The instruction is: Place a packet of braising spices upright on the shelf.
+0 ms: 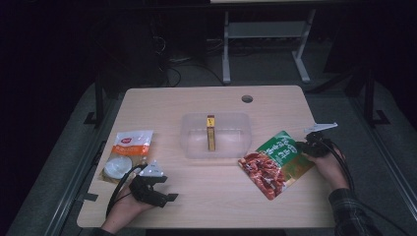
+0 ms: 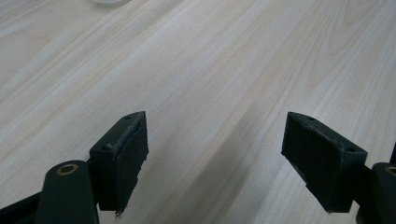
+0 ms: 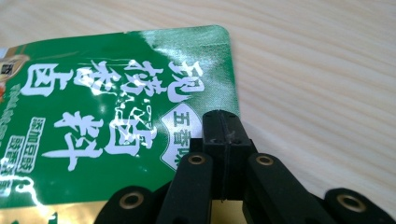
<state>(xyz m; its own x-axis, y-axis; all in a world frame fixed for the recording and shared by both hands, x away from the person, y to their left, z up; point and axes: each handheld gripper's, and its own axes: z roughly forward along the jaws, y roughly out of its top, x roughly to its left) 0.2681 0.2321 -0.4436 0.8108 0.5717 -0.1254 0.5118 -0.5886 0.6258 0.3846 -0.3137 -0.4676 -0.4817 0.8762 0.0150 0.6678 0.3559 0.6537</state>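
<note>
Right gripper (image 1: 304, 146) at the right of the high view has its jaws pinched tight on the edge of the green pouch (image 1: 276, 162) lying on the table (image 1: 216, 196) right of center, while the left gripper (image 1: 167, 195), lower left, just sits spread wide over bare wood.

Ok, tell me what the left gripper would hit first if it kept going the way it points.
Probably the bare table: the left gripper stands open and points low across the wood. Its aim in the high view is toward the green pouch, but that lies far off.
</note>
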